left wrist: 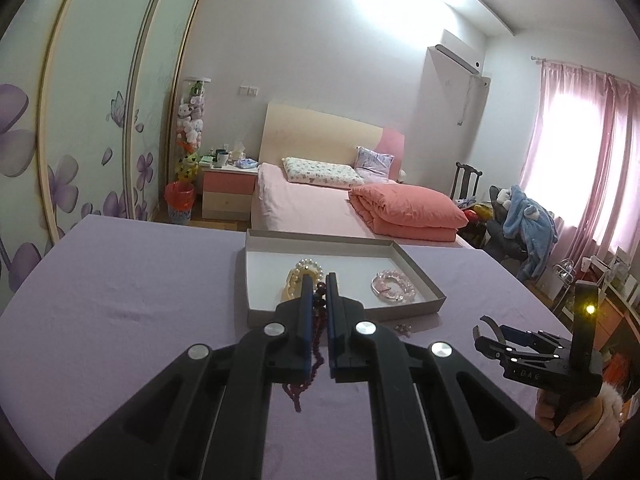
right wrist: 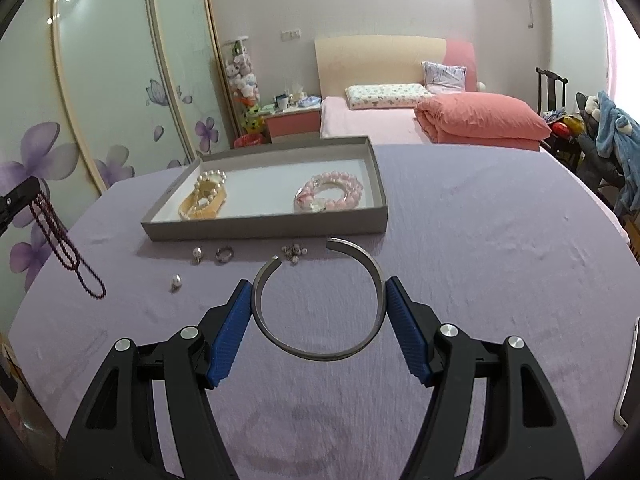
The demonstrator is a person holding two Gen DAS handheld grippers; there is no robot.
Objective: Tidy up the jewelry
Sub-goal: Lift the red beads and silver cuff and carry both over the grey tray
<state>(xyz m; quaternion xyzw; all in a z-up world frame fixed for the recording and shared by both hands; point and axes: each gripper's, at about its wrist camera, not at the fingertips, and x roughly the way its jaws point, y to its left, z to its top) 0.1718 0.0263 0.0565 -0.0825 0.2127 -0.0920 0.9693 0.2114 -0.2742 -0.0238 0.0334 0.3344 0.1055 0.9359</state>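
My left gripper (left wrist: 319,280) is shut on a dark red bead necklace (left wrist: 316,354), which hangs below the jaws above the purple cloth, just short of the grey tray (left wrist: 424,276). The necklace also shows in the right wrist view (right wrist: 66,246) at far left. My right gripper (right wrist: 319,286) is shut on a silver open bangle (right wrist: 320,304), held above the cloth in front of the tray (right wrist: 264,229). In the tray lie a pearl bracelet (right wrist: 210,184), a cream bangle (right wrist: 200,210) and pink bead bracelets (right wrist: 332,194). My right gripper also shows in the left wrist view (left wrist: 486,330).
Loose on the cloth before the tray: a pearl earring (right wrist: 197,253), a ring (right wrist: 224,254), a small silver cluster (right wrist: 294,251) and a pearl (right wrist: 176,281). A white phone edge (right wrist: 628,376) lies at right. A bed (right wrist: 400,120) stands beyond the table.
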